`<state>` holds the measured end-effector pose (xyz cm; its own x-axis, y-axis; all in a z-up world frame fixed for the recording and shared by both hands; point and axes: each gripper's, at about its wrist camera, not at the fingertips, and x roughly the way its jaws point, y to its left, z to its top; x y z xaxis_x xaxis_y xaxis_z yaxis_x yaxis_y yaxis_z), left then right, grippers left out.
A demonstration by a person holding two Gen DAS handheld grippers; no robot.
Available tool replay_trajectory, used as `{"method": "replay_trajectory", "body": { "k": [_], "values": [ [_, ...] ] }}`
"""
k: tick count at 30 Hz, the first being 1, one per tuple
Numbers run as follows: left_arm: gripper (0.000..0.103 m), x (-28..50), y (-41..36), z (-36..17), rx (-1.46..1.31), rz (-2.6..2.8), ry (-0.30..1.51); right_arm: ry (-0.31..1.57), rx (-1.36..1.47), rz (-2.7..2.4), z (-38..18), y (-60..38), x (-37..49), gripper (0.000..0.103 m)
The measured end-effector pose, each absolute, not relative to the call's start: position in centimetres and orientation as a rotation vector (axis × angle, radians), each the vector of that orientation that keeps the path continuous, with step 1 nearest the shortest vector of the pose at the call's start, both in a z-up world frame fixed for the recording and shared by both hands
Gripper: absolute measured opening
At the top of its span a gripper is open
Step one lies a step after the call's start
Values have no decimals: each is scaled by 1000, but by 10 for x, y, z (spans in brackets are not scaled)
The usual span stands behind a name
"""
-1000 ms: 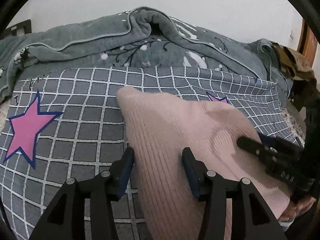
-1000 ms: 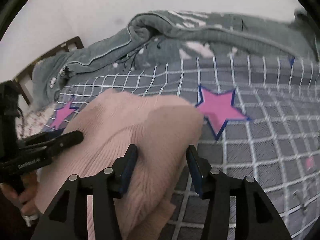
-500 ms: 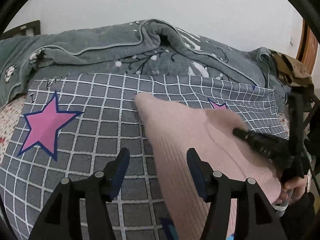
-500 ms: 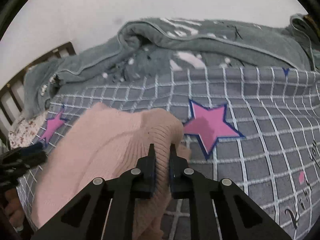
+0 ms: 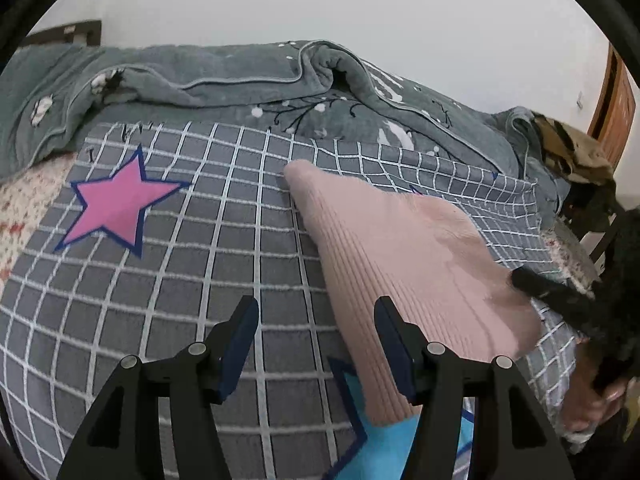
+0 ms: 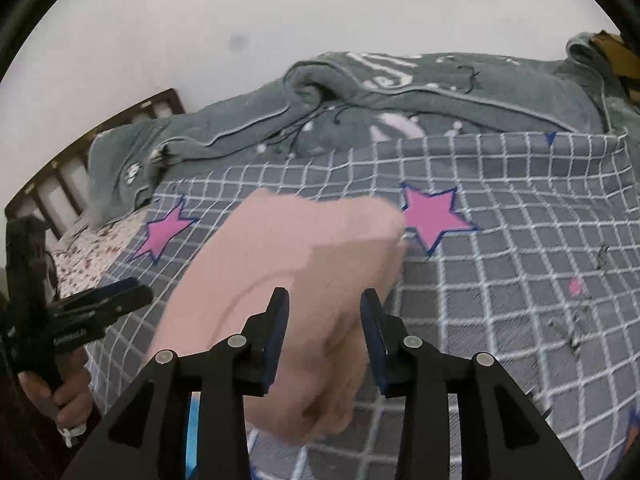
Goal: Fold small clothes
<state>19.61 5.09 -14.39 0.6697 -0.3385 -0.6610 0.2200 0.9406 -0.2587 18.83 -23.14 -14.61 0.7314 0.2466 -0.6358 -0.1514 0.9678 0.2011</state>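
A: Status, left gripper (image 5: 316, 336)?

B: Jaws spread wide, nothing between them. It hovers over the checked bedsheet (image 5: 192, 280), w/ the pink knit garment (image 5: 400, 256) just beside its right finger; the finger overlaps the garment's near edge in the left view, but contact cannot be confirmed.

A: Right gripper (image 6: 324, 324)?

B: Jaws parted, not clamped. The garment (image 6: 288, 280) sits between and under the fingers, bunched at the near-right corner. Right view is motion-blurred, so whether cloth touches the pads cannot be told.

A: Garment location and axis?

B: Lies on the sheet, centre-right of the bed, short of the grey blanket (image 5: 240, 80) heaped along the wall. Long axis runs from a narrow far tip, near the blanket, toward the operator's near side; ribs follow the same line. It looks partly folded; layer count unclear.

A: Which tool is nearer?

B: Right gripper, approx. on top of the near-right corner. Left gripper is off the garment's left edge.

A: Implication for next move?

B: Judgement only: any cross-fold would go across the ribs. Right gripper is placed to pinch; left would need to shift right to reach the edge. Risk: the bunched corner drags extra layers.
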Motion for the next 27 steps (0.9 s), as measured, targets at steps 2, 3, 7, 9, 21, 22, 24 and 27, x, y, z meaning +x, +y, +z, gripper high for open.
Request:
{"method": "replay_trajectory", "body": {
  "k": [2,3,7,9,21,22,24,27],
  "values": [
    [58,189,52,-143,-176,-324,778,757,120,136,-161,-228,196,36],
    [58,185,52,-143,-174,-326,775,775,147,136,-169,-230,198,26],
    [58,171,48,-142,-147,-343,765,639,179,144,-161,-245,176,5],
    [58,169,44,-144,-142,-349,766,660,265,144,-168,-254,175,5],
    [58,188,28,-150,-171,-302,810,645,147,142,-159,-229,167,23],
    [58,192,26,-153,-163,-297,829,667,137,152,-166,-226,170,23],
    [58,198,25,-158,-144,-293,834,734,122,139,-188,-227,179,24],
    [58,205,27,-154,-125,-292,818,758,145,160,-195,-235,179,25]
  ]
}}
